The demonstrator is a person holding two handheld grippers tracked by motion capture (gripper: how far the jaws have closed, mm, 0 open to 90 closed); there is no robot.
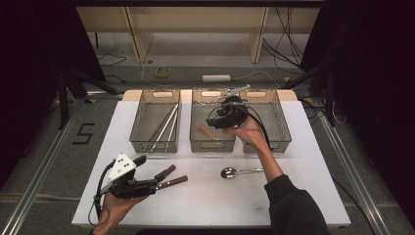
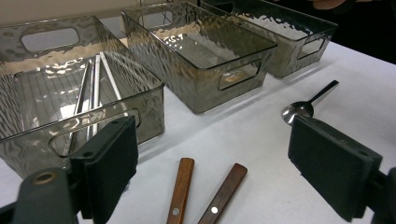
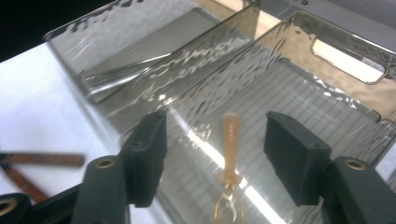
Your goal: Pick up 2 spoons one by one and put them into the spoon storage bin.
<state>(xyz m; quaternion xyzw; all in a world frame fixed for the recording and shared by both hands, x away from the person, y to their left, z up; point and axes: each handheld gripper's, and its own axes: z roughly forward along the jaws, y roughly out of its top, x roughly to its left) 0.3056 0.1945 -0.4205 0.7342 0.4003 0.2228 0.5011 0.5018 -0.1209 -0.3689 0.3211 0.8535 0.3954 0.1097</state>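
Fingers of the left gripper [image 1: 157, 185] stood apart at the near bench [image 1: 205, 196] edge, with two wooden-handled utensils [image 1: 171, 177] lying just beyond them. Farther on, right of those, lay a spoon [image 1: 230, 172]. Beyond it, over the middle bin [image 1: 211, 143], the right gripper [image 1: 215, 122] hung with fingers [image 3: 149, 154] spread, pressing nothing, and an orange fork [image 3: 230, 163] lay on that bin's floor below them.
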